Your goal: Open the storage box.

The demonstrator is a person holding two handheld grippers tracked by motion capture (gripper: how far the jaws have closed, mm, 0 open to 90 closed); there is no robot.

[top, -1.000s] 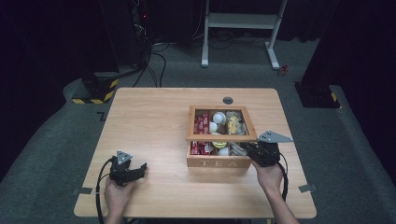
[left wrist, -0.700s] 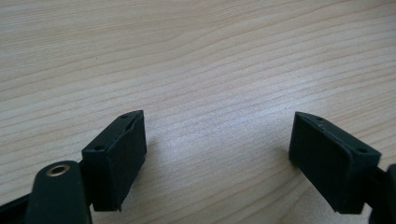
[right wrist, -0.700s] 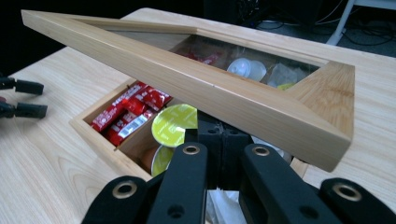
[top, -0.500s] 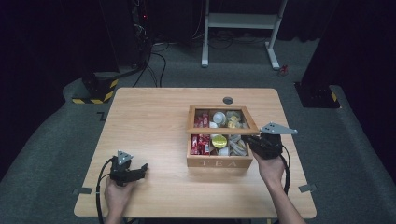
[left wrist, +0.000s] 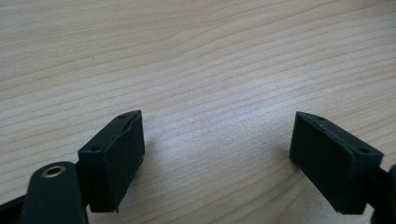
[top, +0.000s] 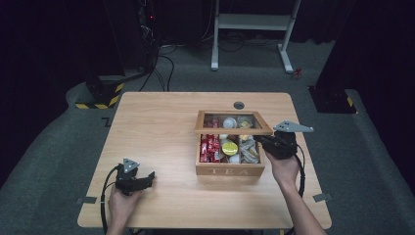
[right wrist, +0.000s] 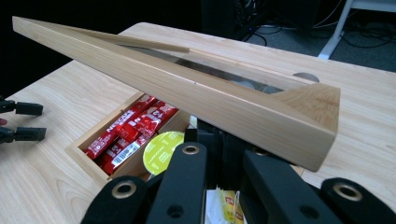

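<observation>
Wooden table (top: 161, 127), dark room, tea box (top: 230, 169)

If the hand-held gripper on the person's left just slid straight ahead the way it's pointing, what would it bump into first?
Probably the tea box. The left hand-held gripper, jaws open, points right along the bare table; its own view has just wood ahead, so the line might pass in front of the box instead.
</observation>
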